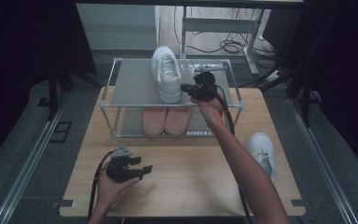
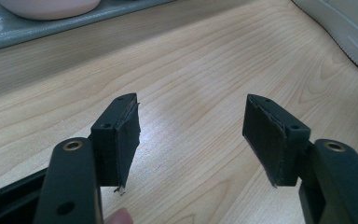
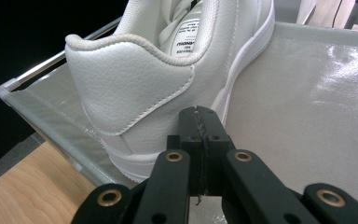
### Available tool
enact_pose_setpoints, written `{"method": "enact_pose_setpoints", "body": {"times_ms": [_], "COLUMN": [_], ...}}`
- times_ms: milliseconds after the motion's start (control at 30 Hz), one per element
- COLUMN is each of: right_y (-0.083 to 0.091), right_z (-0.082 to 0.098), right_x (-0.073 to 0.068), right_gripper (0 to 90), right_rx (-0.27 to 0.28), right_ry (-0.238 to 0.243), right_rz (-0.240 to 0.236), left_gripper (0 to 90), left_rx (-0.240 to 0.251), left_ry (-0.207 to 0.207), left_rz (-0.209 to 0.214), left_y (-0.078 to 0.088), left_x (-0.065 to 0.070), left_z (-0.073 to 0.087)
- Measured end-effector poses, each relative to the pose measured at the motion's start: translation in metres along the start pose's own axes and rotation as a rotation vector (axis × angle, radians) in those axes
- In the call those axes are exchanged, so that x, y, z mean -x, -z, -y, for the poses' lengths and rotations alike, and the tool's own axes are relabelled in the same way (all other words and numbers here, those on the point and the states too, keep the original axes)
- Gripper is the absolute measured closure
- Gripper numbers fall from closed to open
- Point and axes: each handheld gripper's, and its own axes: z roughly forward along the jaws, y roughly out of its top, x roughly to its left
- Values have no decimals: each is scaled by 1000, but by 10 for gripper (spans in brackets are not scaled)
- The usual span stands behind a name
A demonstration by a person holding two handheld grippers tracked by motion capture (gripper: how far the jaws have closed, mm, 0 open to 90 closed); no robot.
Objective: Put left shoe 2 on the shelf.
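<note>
Light wood worktop (image 1: 191, 158), grey floor around, dark curtains. Rack (image 1: 121, 84) at back: white sneaker (image 1: 167, 74) on top shelf, pink pair (image 1: 165, 120) below. Right gripper (image 3: 200, 122) jaws pressed together, at sneaker's heel. Left gripper (image 2: 191, 135) jaws spread, empty, over worktop.

At upper centre of the high view we see a shoe rack (image 1: 121, 100) on the table (image 1: 182, 186). One sneaker (image 1: 166, 73) stands on its top shelf (image 1: 133, 84) — the right gripper (image 1: 186, 87) just right of its heel. A pair of shoes (image 1: 166, 120) sits on the shelf below. Lower right — another sneaker (image 1: 263, 151) on the table; lower left, the left gripper (image 1: 142, 170).
</note>
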Motion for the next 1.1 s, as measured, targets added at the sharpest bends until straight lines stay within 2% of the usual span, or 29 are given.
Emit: {"method": "enact_pose_setpoints", "body": {"times_ms": [433, 800, 1100], "right_y": [-12, -25, -30], "right_z": [-1, -4, -4], "right_x": [-18, -34, -37], "right_gripper": [899, 899, 899], "right_rx": [14, 19, 31], "right_ry": [0, 4, -17], "right_rz": [-50, -73, -81], "left_gripper": [371, 371, 371], "left_rx": [-1, 3, 2], "left_ry": [3, 6, 4], "left_rz": [1, 2, 4], "left_y": [0, 1, 0], "left_x": [-1, -1, 0], "left_z": [0, 0, 0]}}
